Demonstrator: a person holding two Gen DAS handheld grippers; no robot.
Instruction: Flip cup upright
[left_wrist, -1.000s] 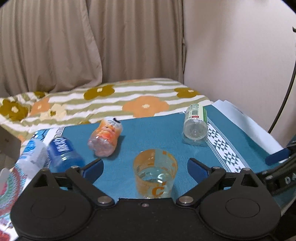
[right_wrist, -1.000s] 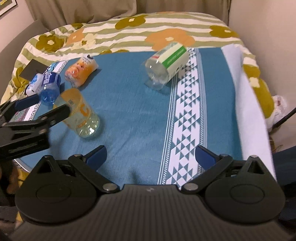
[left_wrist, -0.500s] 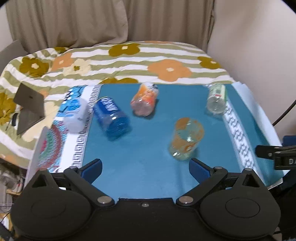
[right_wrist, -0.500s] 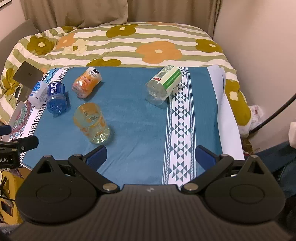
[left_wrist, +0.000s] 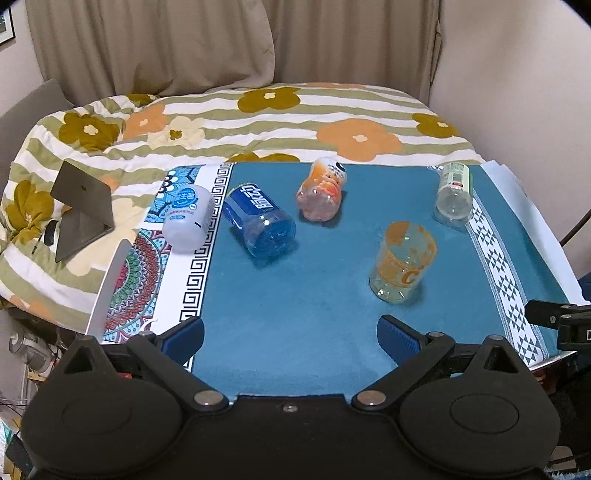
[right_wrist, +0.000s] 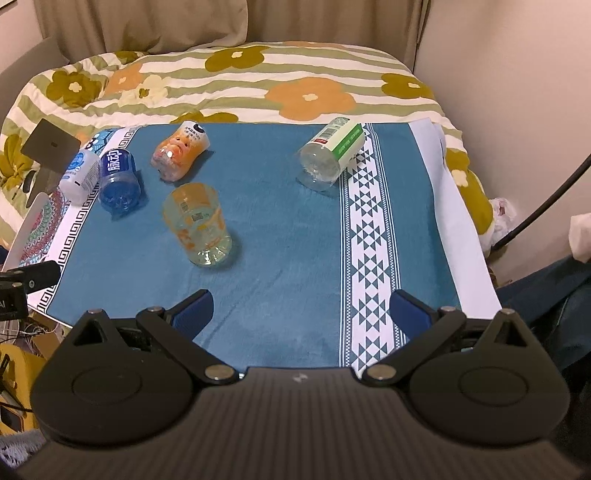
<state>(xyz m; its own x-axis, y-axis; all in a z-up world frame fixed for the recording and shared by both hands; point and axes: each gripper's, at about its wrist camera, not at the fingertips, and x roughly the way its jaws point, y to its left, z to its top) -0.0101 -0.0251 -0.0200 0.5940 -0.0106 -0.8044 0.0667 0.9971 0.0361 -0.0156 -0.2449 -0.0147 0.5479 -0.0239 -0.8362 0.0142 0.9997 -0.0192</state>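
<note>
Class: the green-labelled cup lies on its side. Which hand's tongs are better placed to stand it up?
Right. The green-labelled cup sits nearly ahead of the open right tongs; from the open left tongs it lies far off to the right.

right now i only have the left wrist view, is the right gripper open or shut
Observer: Open. The right gripper has its jaws wide apart with nothing between them.
Operator: where is it relative to the cup
Observer: The cup stands ahead of it and to its left on the blue cloth, clear of the jaws.
Operator: anything on the cup side i cant see
Observer: Yes, white barcode stickers on the side facing the right camera.
</note>
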